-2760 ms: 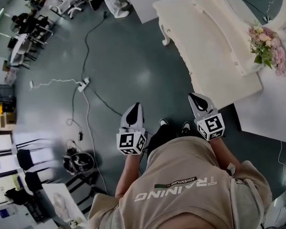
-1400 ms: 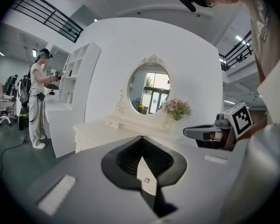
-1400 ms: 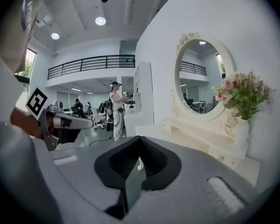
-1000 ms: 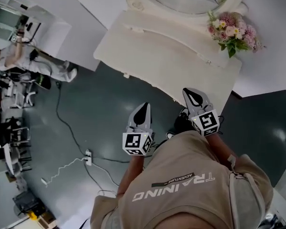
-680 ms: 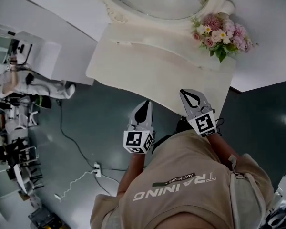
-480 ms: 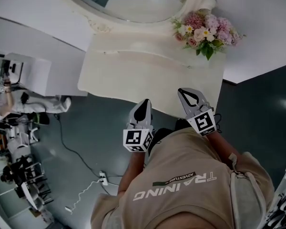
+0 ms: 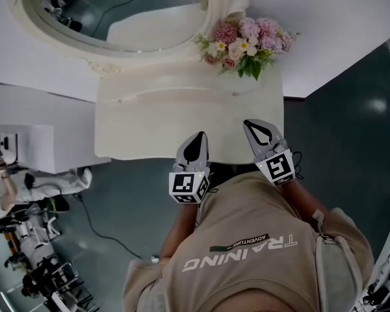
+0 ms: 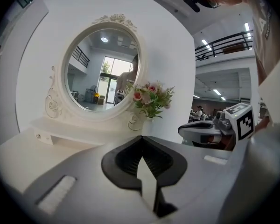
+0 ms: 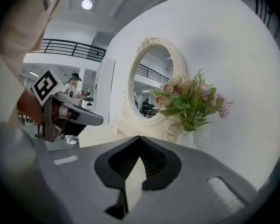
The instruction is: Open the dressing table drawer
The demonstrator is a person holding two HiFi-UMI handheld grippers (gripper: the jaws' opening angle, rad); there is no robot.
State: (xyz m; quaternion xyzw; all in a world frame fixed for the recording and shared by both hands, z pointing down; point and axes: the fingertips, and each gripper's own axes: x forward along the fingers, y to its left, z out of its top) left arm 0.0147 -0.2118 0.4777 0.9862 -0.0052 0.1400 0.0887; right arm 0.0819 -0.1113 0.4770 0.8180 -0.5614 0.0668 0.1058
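A cream dressing table (image 7: 149, 125) stands right in front of me, with an oval mirror (image 7: 117, 12) at its back and a vase of pink flowers (image 7: 244, 41) at its right. Two small knobs (image 7: 120, 100) show on its raised back ledge; the front under the top is hidden. My left gripper (image 7: 197, 136) is shut and empty, its tip over the table's front edge. My right gripper (image 7: 248, 124), also shut and empty, reaches a little farther over the top. In the left gripper view I see the mirror (image 8: 102, 69) and the flowers (image 8: 149, 97) beyond the shut jaws.
White wall panels (image 7: 338, 38) stand behind the table. A white cabinet (image 7: 19, 148) is at its left, with a person in white (image 7: 32, 187) beside it. A cable (image 7: 97, 229) runs over the dark floor; chairs (image 7: 45, 278) crowd the lower left.
The table has swung from the upper right of the head view to straight ahead and come closer. Both grippers, earlier over the floor, now reach over its front edge, still shut.
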